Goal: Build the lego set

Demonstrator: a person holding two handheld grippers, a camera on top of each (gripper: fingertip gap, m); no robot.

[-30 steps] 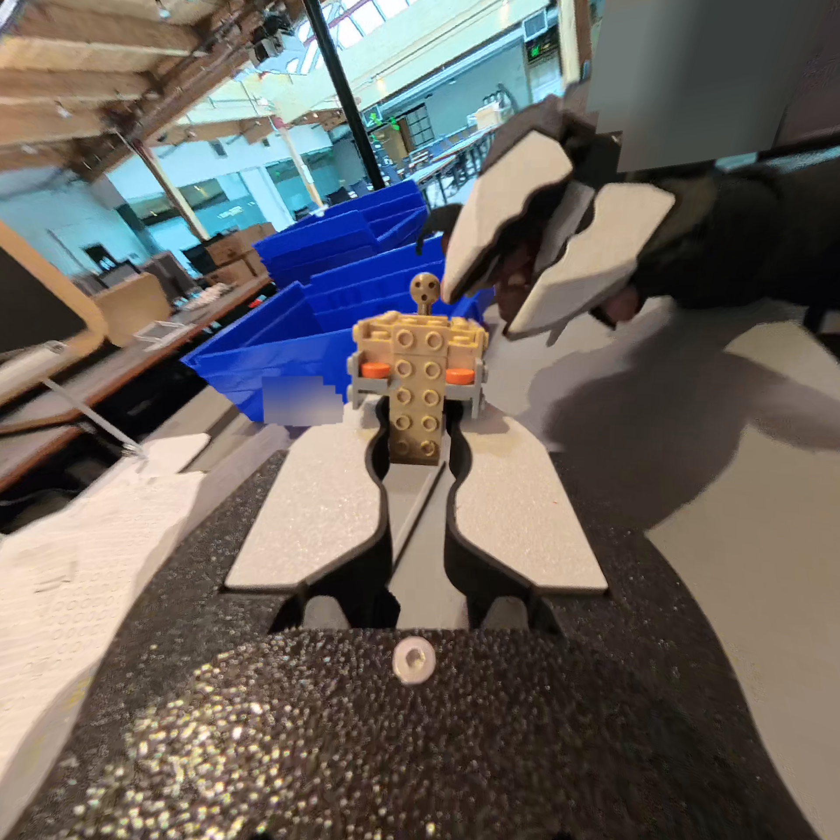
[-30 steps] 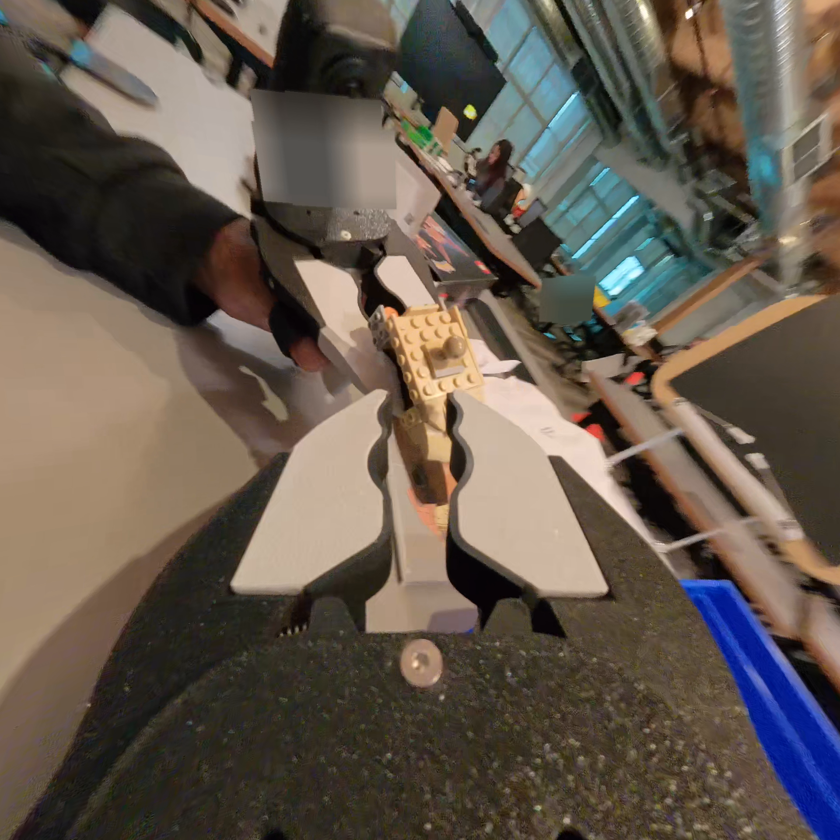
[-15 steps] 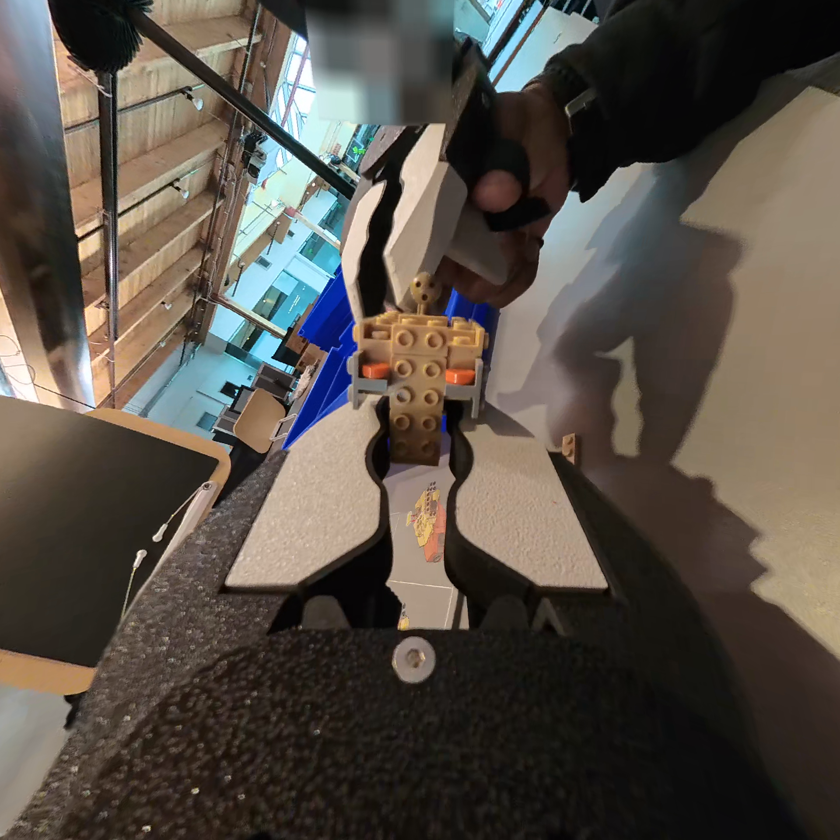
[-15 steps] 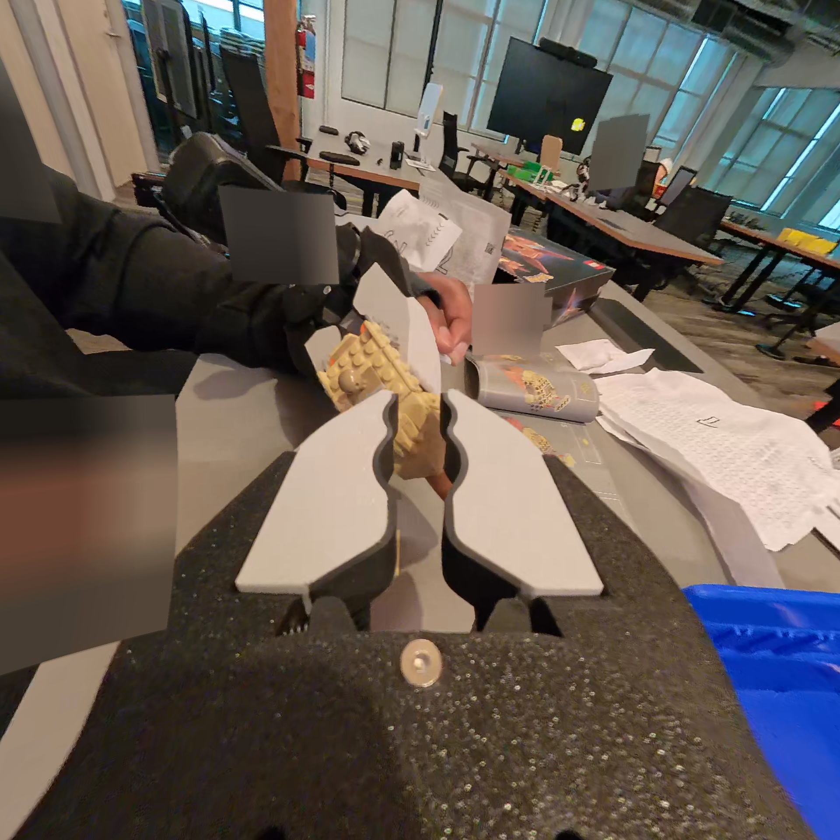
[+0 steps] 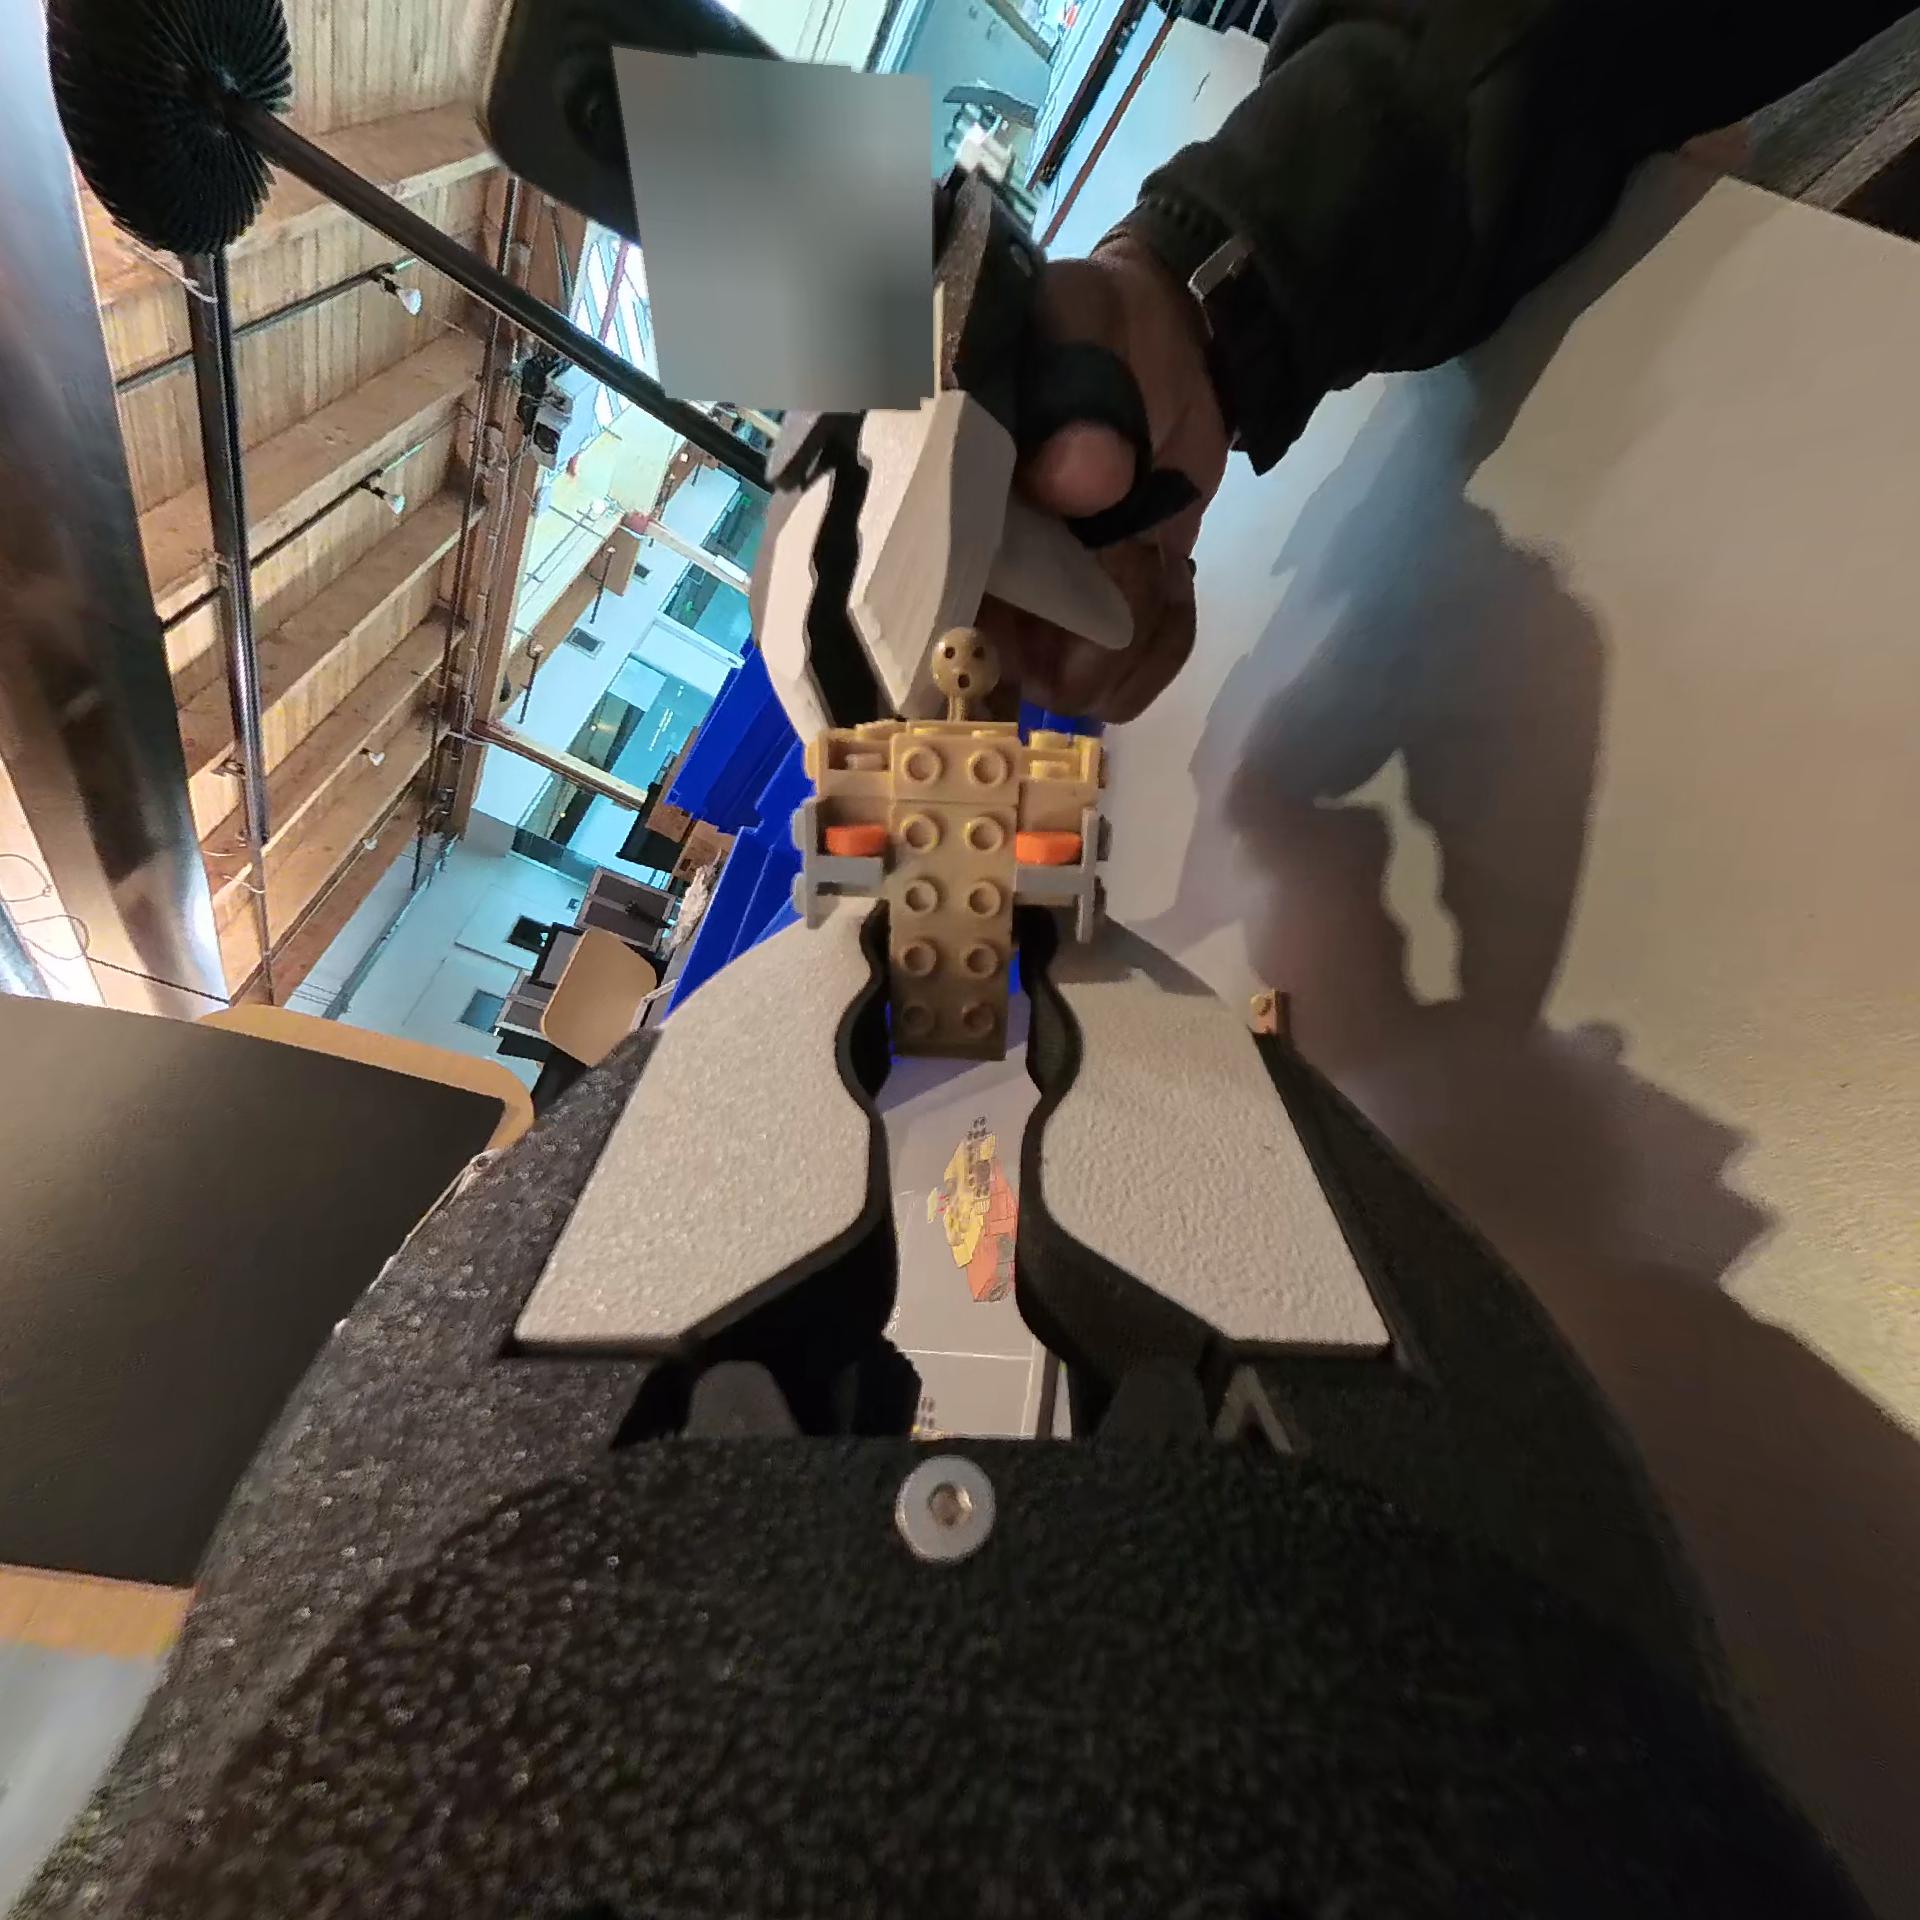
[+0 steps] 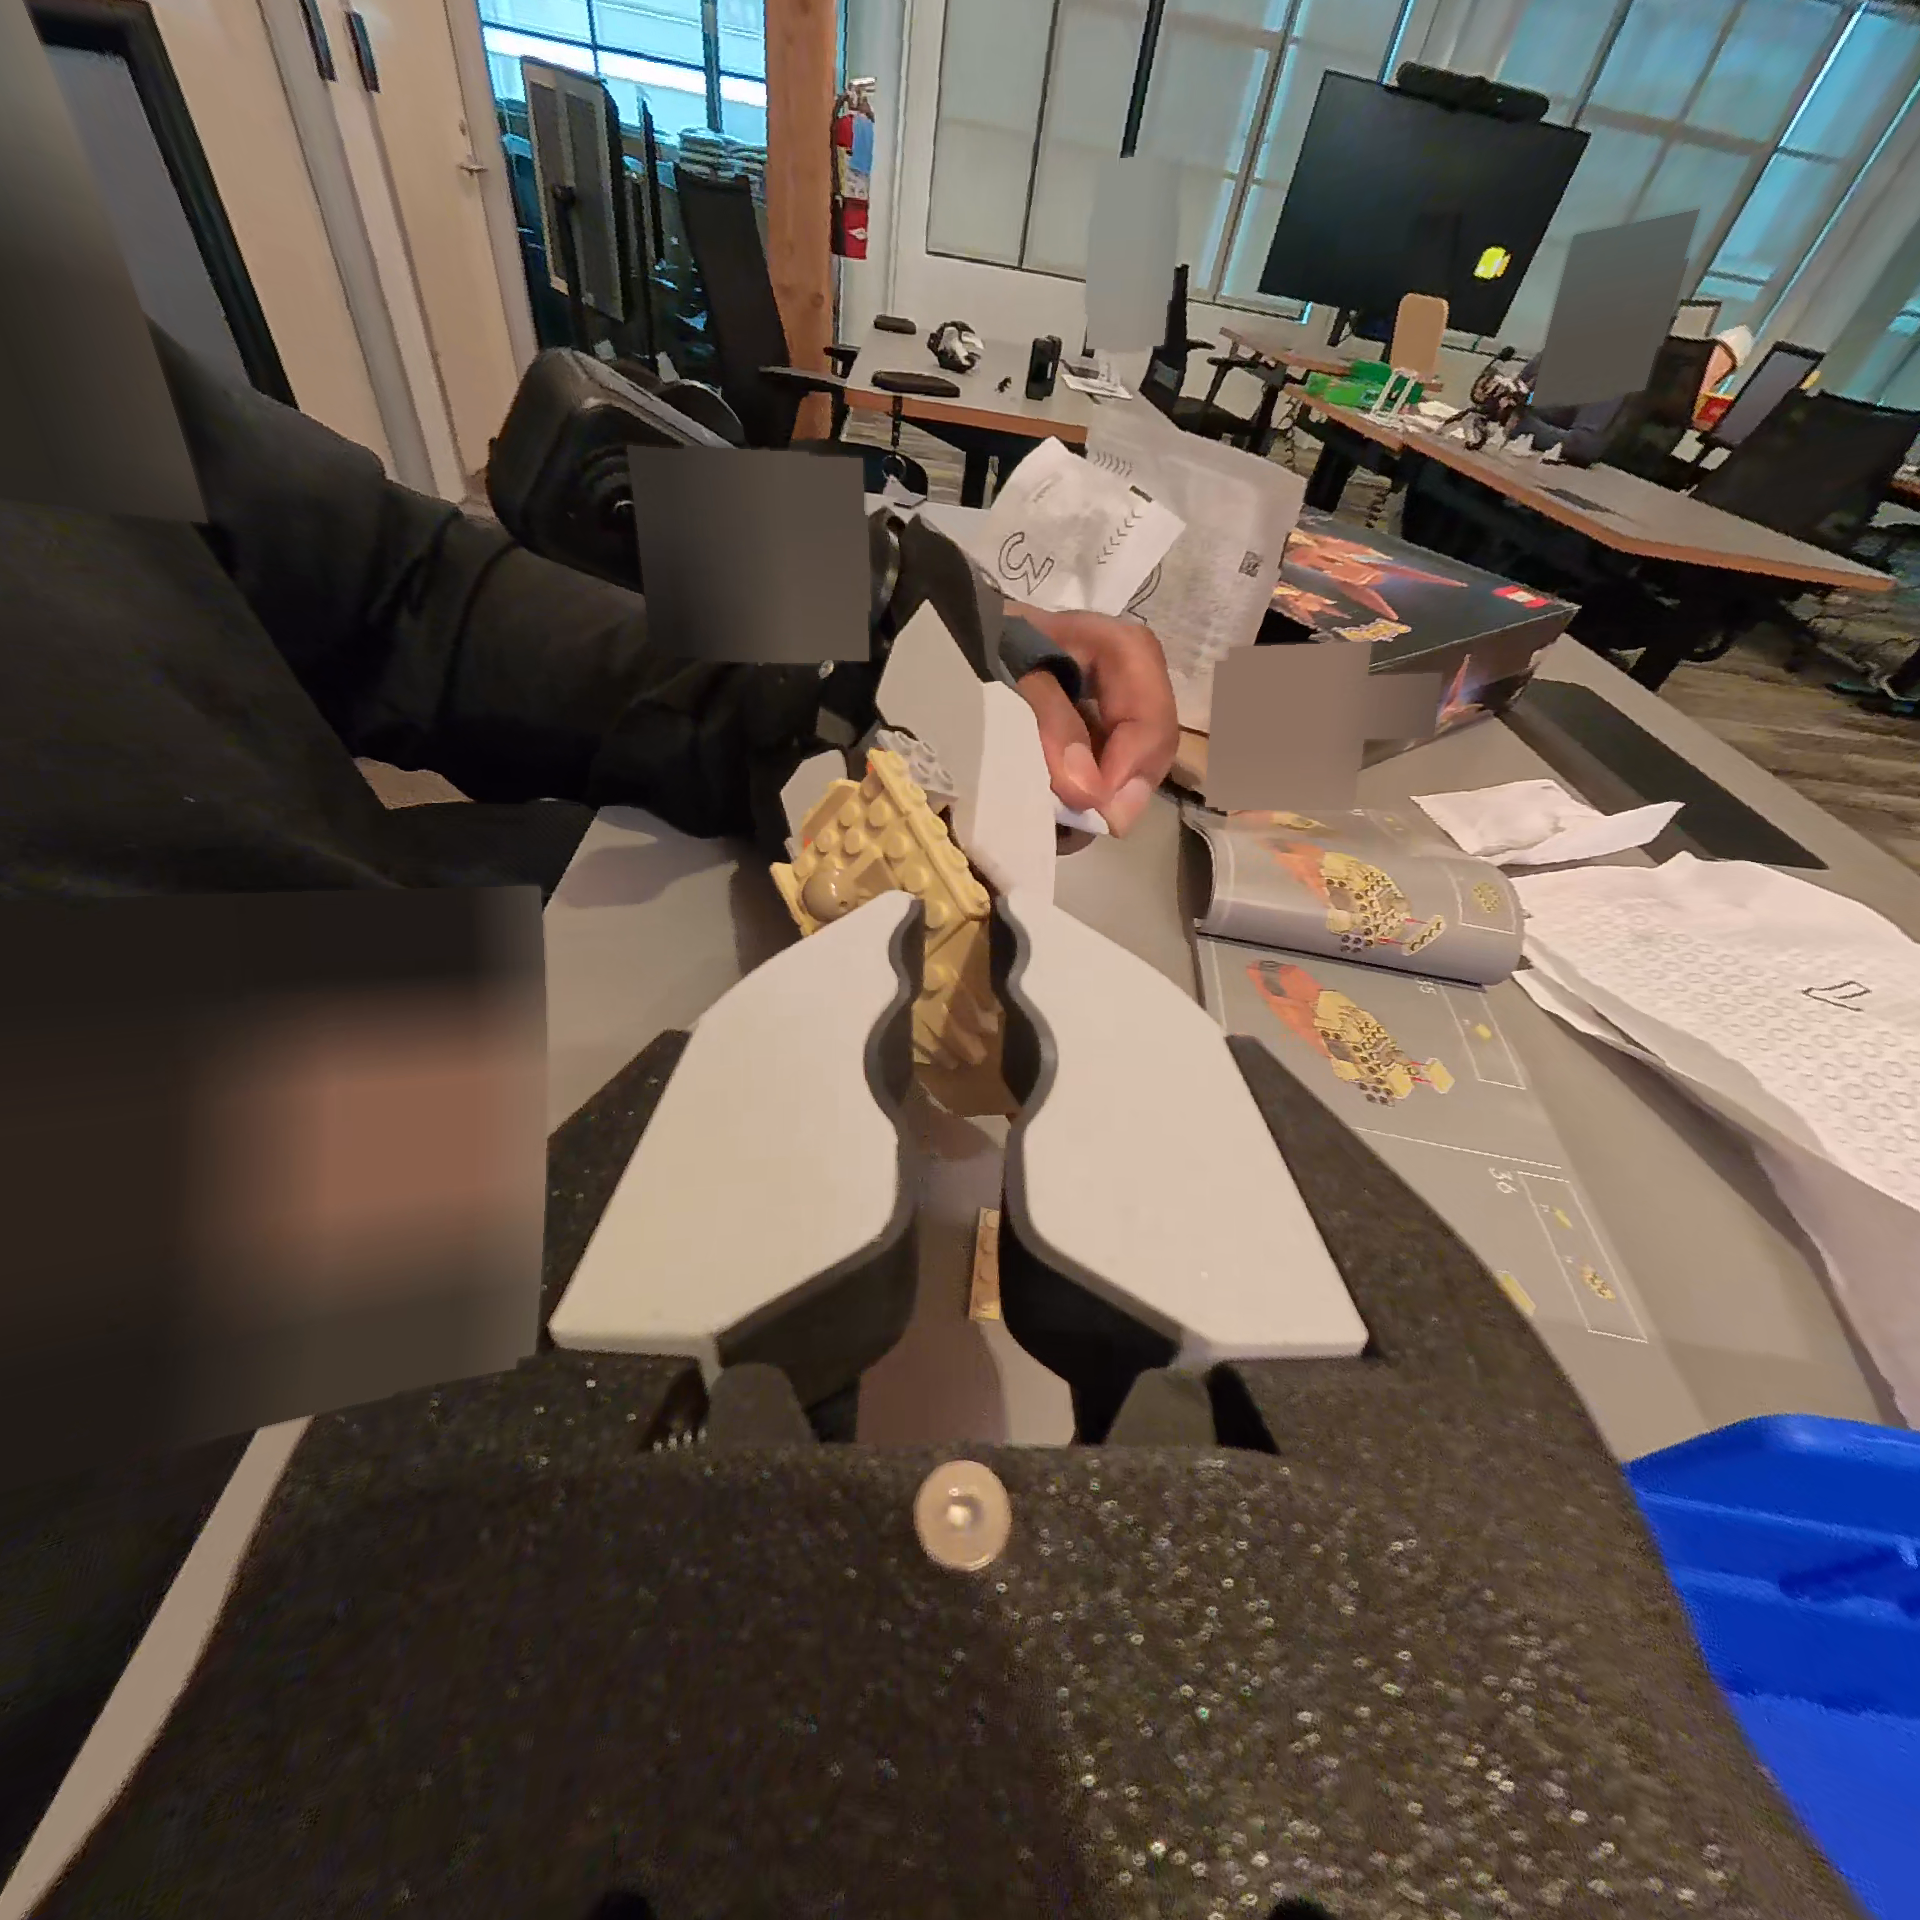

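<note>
The tan lego model is clamped at its lower stem by the left gripper, above the table. The right gripper, at twelve o'clock, grasps its far end. An open instruction booklet lies at two o'clock.

The left hand-held gripper clamps the lower end of a tan lego model with orange studs and grey side brackets. Just beyond its ball-topped stem, the right hand-held gripper hovers, fingers nearly together, above the table.
</note>
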